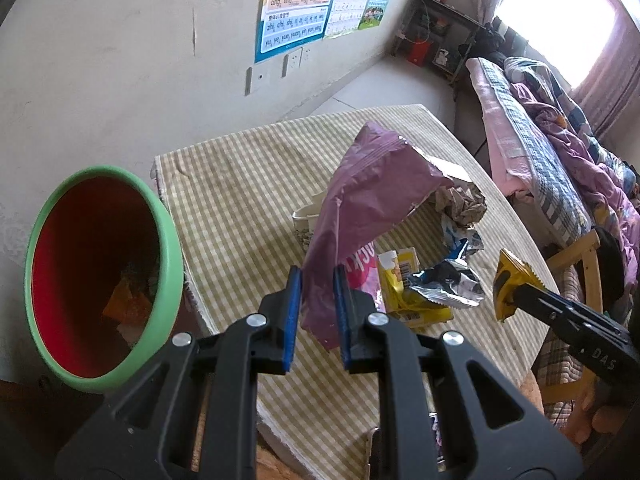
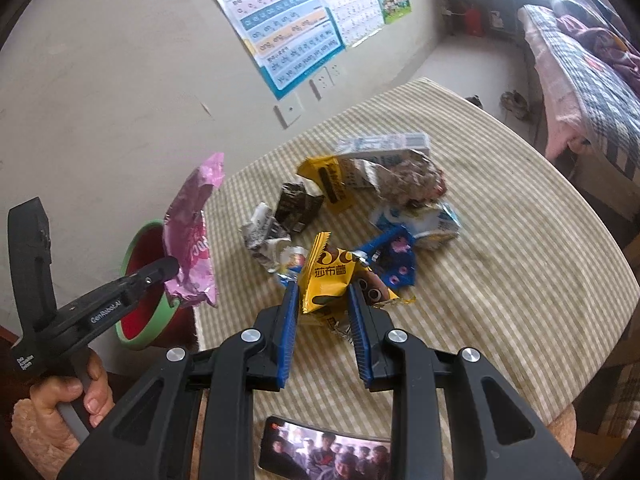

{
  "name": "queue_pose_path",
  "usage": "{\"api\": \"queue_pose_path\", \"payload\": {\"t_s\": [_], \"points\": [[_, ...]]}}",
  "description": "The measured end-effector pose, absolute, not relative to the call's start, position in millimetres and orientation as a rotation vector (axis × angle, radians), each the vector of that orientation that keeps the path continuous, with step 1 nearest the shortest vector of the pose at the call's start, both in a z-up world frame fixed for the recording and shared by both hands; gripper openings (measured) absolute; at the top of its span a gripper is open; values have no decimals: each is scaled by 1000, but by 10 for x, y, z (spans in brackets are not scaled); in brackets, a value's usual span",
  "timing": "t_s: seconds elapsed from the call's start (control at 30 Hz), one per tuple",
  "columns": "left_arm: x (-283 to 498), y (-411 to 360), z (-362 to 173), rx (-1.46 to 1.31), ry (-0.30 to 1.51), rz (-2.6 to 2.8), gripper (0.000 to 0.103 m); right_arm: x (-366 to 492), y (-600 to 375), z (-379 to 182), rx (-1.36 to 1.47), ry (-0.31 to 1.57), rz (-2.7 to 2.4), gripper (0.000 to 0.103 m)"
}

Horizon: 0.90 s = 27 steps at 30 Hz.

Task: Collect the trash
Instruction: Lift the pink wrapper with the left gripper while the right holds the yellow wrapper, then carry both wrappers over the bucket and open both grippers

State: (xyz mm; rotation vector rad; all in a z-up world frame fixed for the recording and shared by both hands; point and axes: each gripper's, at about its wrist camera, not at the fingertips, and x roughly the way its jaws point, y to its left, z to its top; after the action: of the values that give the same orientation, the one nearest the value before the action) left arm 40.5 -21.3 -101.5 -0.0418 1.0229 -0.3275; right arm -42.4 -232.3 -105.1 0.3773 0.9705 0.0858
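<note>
My left gripper (image 1: 317, 280) is shut on a crumpled pink snack bag (image 1: 360, 200) and holds it above the table, right of the bin. The bin (image 1: 168, 240) has a green rim and red inside, with some wrappers at its bottom; it stands beside the table's left edge. In the right wrist view the pink snack bag (image 2: 192, 248) hangs from the left gripper (image 2: 170, 268) over the bin (image 2: 136, 320). My right gripper (image 2: 324, 292) is shut on a yellow snack wrapper (image 2: 328, 280), lifted above the trash pile; it also shows in the left wrist view (image 1: 510, 284).
A checked cloth covers the table (image 2: 500, 280). On it lie several wrappers: a blue one (image 2: 394, 260), a black one (image 2: 298, 208), a yellow one (image 2: 330, 180) and crumpled paper (image 2: 412, 176). A phone (image 2: 324, 452) lies at the near edge. A bed (image 1: 560, 168) stands at the right.
</note>
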Motion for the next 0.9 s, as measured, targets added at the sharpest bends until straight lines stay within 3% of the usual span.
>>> {"api": "queue_pose_path", "payload": {"t_s": [0.9], "points": [[417,773,-1050,-165,987,-152,16,31,-1227,-1017,195,1021,304,26]]}}
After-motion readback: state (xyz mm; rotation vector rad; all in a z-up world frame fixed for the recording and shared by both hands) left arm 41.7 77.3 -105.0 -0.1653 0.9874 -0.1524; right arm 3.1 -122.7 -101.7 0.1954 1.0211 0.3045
